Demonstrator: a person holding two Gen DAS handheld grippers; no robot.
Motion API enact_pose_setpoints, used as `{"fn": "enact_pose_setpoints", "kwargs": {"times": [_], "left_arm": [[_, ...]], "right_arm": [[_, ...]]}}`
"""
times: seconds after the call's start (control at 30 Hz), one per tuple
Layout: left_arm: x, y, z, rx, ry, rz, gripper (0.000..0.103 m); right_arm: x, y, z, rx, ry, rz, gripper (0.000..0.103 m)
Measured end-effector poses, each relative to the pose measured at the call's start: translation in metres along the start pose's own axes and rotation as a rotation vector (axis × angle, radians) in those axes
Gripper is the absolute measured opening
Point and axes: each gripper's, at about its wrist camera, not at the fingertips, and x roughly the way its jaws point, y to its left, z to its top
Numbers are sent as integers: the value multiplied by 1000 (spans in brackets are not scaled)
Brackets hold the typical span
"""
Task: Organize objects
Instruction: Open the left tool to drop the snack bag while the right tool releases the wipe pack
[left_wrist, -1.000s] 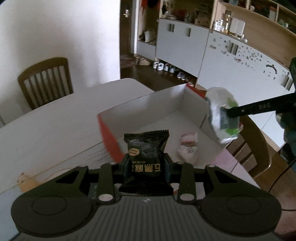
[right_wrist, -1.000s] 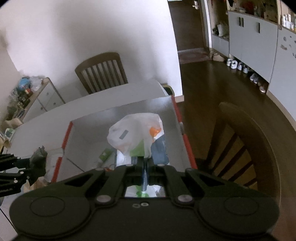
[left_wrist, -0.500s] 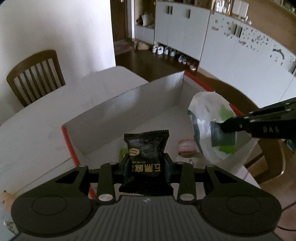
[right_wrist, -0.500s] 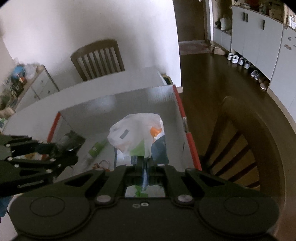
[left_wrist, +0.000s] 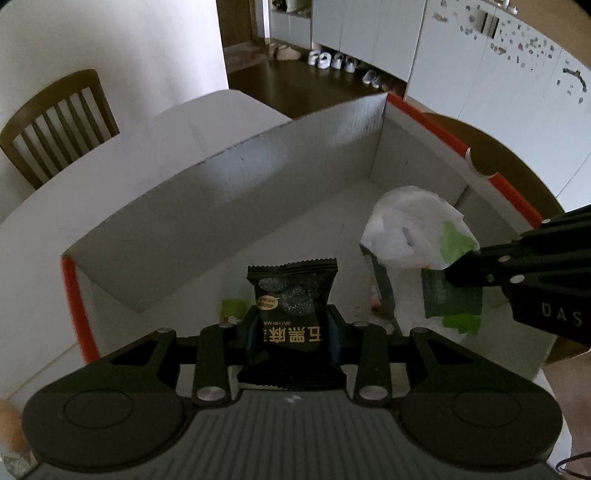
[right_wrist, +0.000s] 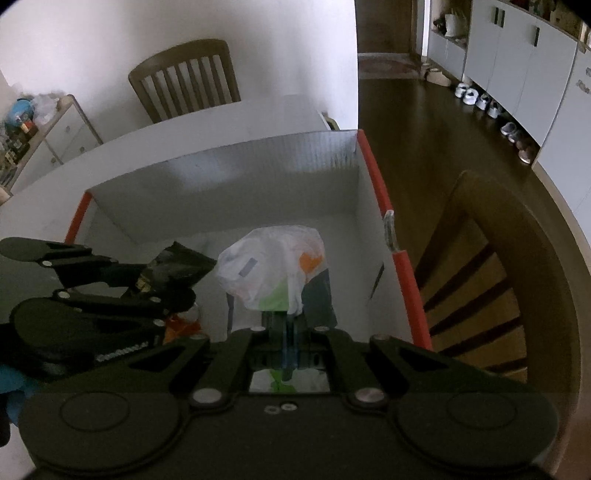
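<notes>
My left gripper (left_wrist: 291, 321) is shut on a black snack packet (left_wrist: 291, 291) with gold lettering, held over the inside of an open cardboard box (left_wrist: 207, 206) with red outer edges. My right gripper (right_wrist: 288, 325) is shut on a crumpled white plastic bag (right_wrist: 269, 266) with green and orange print, also above the box floor (right_wrist: 229, 214). In the left wrist view the bag (left_wrist: 410, 236) hangs from the right gripper (left_wrist: 454, 273) at the right. In the right wrist view the left gripper (right_wrist: 173, 280) with its black packet (right_wrist: 173, 266) comes in from the left, close beside the bag.
Small packets (left_wrist: 232, 308) lie on the box floor. The box stands on a white table (left_wrist: 122, 155). A wooden chair (left_wrist: 55, 122) stands behind the table and another chair (right_wrist: 495, 258) right of the box. Cabinets (left_wrist: 480, 55) and shoes (left_wrist: 332, 61) line the far wall.
Both grippers have come down and forward over the box, each keeping its load. The bag and the packet now hang inside the box walls, closer together than before.
</notes>
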Motion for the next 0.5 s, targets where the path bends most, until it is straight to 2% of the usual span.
{"fn": "enact_pose_setpoints", "kwargs": {"times": [0.5], "left_arm": [[31, 6, 7, -24, 143, -13, 35]], "right_arm": [[18, -17, 4, 64, 66, 9, 4]]}}
